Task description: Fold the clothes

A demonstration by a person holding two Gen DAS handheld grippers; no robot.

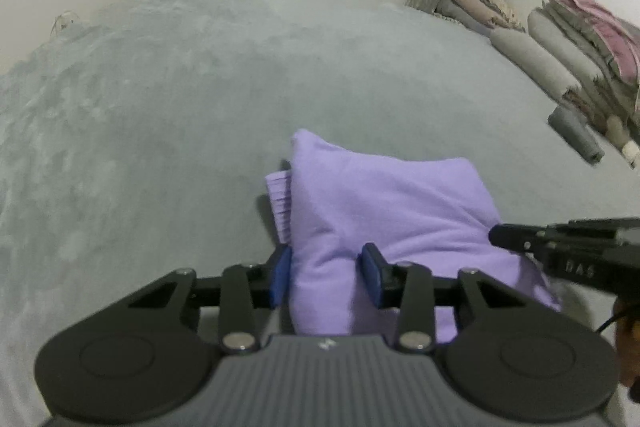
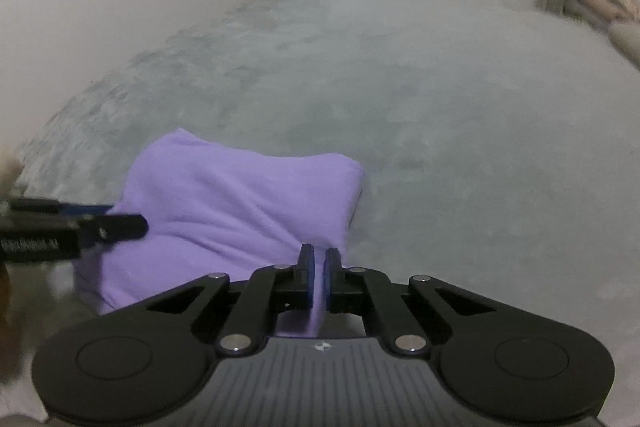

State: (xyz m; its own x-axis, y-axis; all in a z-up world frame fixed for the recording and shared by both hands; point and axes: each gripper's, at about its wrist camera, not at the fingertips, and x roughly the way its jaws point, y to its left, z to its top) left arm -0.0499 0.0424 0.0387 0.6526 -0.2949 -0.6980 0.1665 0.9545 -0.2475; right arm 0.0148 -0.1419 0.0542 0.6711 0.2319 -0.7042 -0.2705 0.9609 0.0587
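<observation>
Grey plush bedding (image 1: pixel 168 99) spreads wide beneath both tools. Angled downward, the left gripper (image 1: pixel 328 277) has its blue pads pressed on a thick bunched fold of the lilac garment (image 1: pixel 384 203). Beside it, the right gripper (image 2: pixel 319 277) is pinched nearly closed on a thin edge of that soft, fleecy, loosely folded cloth, which lies on the bed. Rolled blankets (image 1: pixel 572 55) are stacked far right.

Bed (image 1: pixel 180 75) with grey plush cover fills the scene. Folded lilac garment (image 1: pixel 380 203) lies on it, near edge, centre-right. Far right: stack of folded bedding (image 1: pixel 576 39) in grey and pink, plus a pinkish pile (image 1: pixel 472 7) by the curtain. Small grey roll (image 1: pixel 576 135) just in front of the stack.
</observation>
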